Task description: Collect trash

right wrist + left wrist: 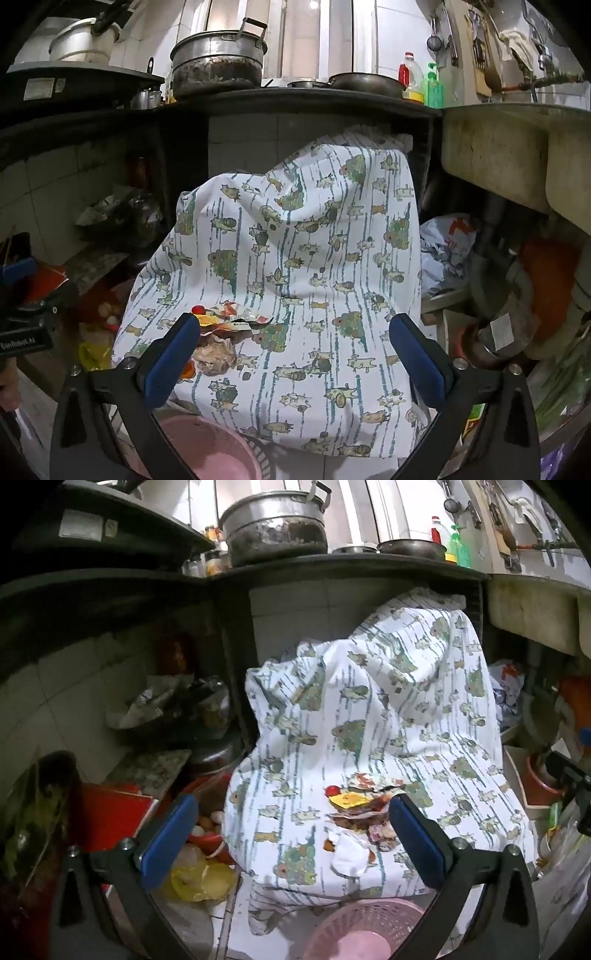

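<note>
A pile of trash lies on a white patterned cloth [369, 716] draped over something under the counter: torn wrappers with a yellow piece [351, 799], a red cap [331, 790], crumpled paper [349, 853]. The same trash pile [221, 332] shows in the right wrist view on the cloth [295, 258]. My left gripper [291, 834] is open and empty, with the trash just inside its right finger. My right gripper [293, 354] is open and empty, with the trash by its left finger. A pink basket [365, 930] stands below the cloth; it also shows in the right wrist view [207, 446].
A dark counter [332, 568] above holds a large metal pot [275, 528], a pan and bottles. A sink [517, 147] is at the right with pipes below. Bags, red boxes [110, 812] and a yellow bag [203, 880] crowd the floor at the left.
</note>
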